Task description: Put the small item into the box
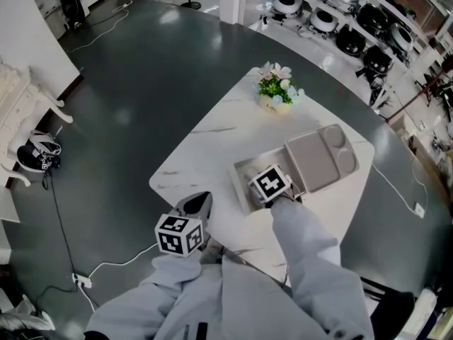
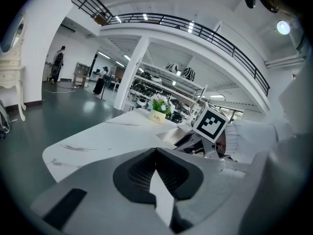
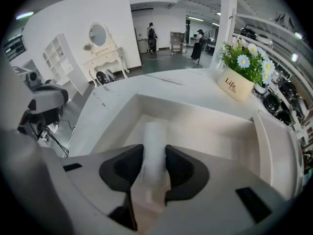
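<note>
white cylindrical item (image 3: 153,141) sits clamped between the right gripper's (image 3: 154,156) pads, low inside the open box (image 3: 195,110). placing step looks nearly done: next, the jaws need spreading to drop it. left gripper (image 2: 156,153) is closed, empty.

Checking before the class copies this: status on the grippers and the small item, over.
Right gripper jaws shut on small item, above the open box. Left gripper shut, empty, held aside. Nothing blocking the box.
</note>
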`<state>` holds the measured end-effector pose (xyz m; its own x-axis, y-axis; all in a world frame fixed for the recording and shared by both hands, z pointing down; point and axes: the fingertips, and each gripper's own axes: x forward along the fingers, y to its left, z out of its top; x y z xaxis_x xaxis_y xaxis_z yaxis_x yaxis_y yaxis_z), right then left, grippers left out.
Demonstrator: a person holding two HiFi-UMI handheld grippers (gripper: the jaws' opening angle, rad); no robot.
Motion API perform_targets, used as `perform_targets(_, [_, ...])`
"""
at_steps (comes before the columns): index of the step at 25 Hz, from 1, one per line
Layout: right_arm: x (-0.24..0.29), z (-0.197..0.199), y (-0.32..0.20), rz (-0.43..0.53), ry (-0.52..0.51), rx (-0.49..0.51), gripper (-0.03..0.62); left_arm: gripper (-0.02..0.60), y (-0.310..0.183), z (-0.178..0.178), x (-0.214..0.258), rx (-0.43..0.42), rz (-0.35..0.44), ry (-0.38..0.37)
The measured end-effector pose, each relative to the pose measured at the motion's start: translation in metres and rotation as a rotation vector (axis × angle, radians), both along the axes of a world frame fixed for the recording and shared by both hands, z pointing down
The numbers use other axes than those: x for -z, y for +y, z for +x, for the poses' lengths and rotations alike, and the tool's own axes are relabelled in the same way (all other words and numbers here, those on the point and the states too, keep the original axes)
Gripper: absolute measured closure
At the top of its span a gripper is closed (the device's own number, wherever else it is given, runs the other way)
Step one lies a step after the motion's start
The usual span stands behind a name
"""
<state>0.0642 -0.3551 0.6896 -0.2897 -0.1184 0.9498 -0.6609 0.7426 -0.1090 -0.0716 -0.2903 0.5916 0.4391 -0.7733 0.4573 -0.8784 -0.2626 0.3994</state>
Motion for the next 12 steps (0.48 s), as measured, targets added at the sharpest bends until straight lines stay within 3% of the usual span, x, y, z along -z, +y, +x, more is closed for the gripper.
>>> perform_targets(12, [-0.0004, -0.0051, 0.0038, 0.009, -0.014, 0.029, 0.429, 0.583, 0.0020, -0.0008, 0.0018, 0.006, 0.003, 0.003])
